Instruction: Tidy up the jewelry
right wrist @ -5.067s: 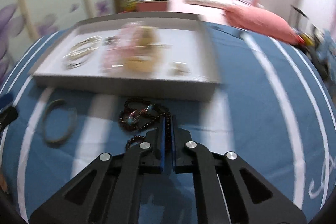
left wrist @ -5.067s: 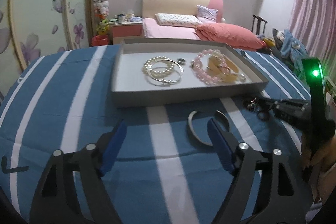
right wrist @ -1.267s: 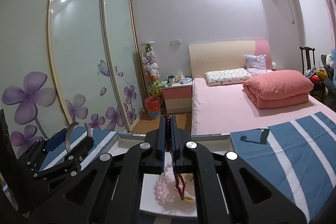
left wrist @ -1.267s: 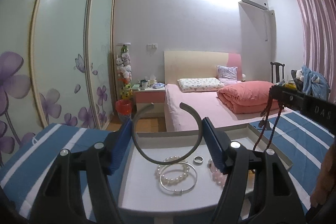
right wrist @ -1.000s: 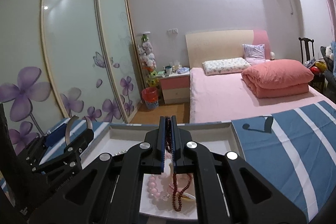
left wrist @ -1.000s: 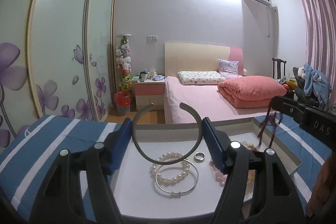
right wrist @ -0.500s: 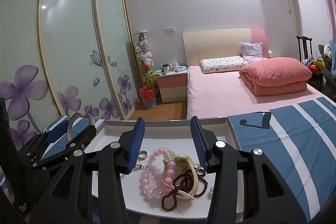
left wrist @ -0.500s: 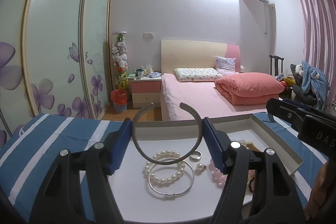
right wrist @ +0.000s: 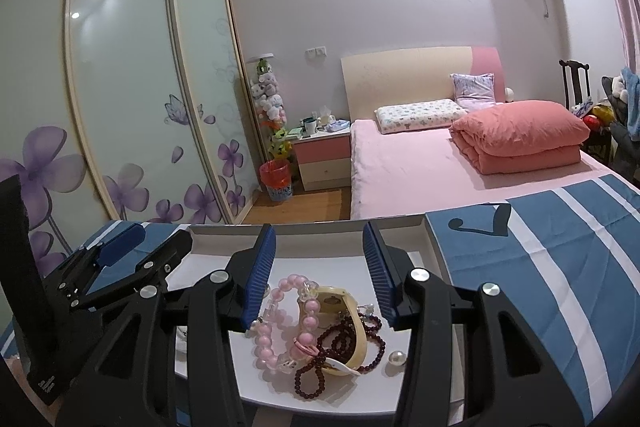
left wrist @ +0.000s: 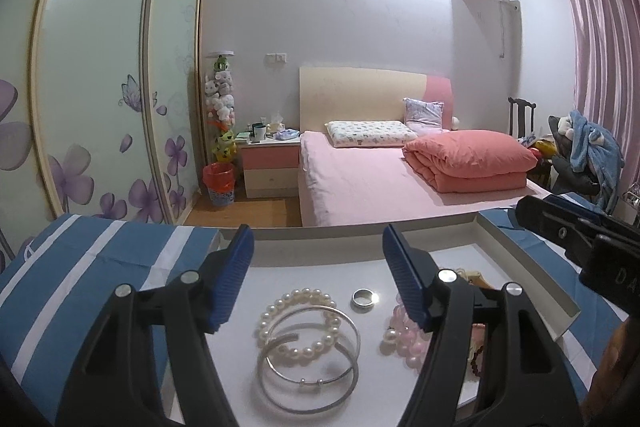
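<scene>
The left hand-held gripper (left wrist: 318, 277) hangs over the near part of a shallow white tray (left wrist: 528, 267), its blue pads wide apart with nothing between them. Below it in the tray lie a pearl bracelet (left wrist: 298, 323), a closed silver bangle (left wrist: 348, 359) overlapping it, and an open silver cuff (left wrist: 268, 383) resting across both. A silver ring (left wrist: 364, 299) sits just beyond them, and a pink bead bracelet (left wrist: 404, 335) lies to the right, partly hidden by the gripper's finger.

The right hand-held gripper (right wrist: 319, 271) also stands open over the tray (right wrist: 424, 251), empty, its pads set apart at a middling width. Under it rests a heap: the pink bead bracelet (right wrist: 276, 331), a cream bangle (right wrist: 352, 331) and a string of dark red beads (right wrist: 340, 343) draped over and around the bangle. A loose pearl (right wrist: 397, 358) lies just beside the heap on the right.

The tray sits on a bench covered with a blue cloth with white stripes (right wrist: 560, 267). Behind it stand a pink bed (left wrist: 380, 179) and a wardrobe with flower-printed sliding doors (right wrist: 120, 87).
</scene>
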{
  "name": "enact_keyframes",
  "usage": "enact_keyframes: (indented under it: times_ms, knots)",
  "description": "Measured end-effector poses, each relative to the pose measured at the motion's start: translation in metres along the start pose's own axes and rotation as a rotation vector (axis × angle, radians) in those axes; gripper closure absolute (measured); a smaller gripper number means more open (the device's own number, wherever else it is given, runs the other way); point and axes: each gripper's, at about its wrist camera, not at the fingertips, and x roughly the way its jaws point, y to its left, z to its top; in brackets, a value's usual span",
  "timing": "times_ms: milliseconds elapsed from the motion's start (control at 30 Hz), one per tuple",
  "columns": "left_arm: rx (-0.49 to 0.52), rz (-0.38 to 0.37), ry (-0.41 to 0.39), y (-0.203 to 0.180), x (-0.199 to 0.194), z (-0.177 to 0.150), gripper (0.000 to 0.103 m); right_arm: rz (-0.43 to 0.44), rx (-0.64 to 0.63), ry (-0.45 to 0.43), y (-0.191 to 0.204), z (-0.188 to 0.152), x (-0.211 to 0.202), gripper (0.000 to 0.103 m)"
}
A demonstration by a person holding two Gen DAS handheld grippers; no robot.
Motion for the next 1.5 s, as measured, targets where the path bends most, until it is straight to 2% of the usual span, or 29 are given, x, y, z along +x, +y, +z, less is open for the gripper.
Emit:
enact_keyframes:
  times_ms: [533,733,833,867,933,1067,1167,1300,1500]
  knots:
    - [-0.027,0.028,0.009,0.011,-0.003,-0.001,0.036,-0.002,-0.005,0.009,-0.001,-0.002,0.003,0.056]
    - [-0.032,0.044,0.009,0.022,-0.018,0.000,0.035,-0.003,-0.018,0.008,0.005,-0.002,-0.004,0.056]
    - [-0.042,0.052,0.003,0.028,-0.032,0.001,0.031,0.000,-0.026,0.010,0.009,-0.003,-0.014,0.055]
    - [-0.043,0.052,0.001,0.030,-0.039,0.000,0.030,0.001,-0.030,0.012,0.011,-0.005,-0.019,0.054]
    - [-0.043,0.051,0.002,0.034,-0.049,-0.001,0.027,-0.001,-0.040,0.015,0.014,-0.007,-0.027,0.042]
    - [-0.044,0.043,-0.006,0.040,-0.078,-0.006,0.022,-0.006,-0.045,0.019,0.017,-0.013,-0.046,0.032]
    - [-0.054,0.028,-0.008,0.044,-0.101,-0.011,0.017,-0.009,-0.033,0.025,0.016,-0.019,-0.063,0.021]
    - [-0.057,0.011,-0.006,0.046,-0.126,-0.019,0.007,-0.030,-0.018,0.030,0.015,-0.026,-0.084,0.005]
    - [-0.056,-0.019,0.001,0.049,-0.167,-0.034,0.004,-0.082,-0.022,0.034,0.020,-0.041,-0.115,0.002]
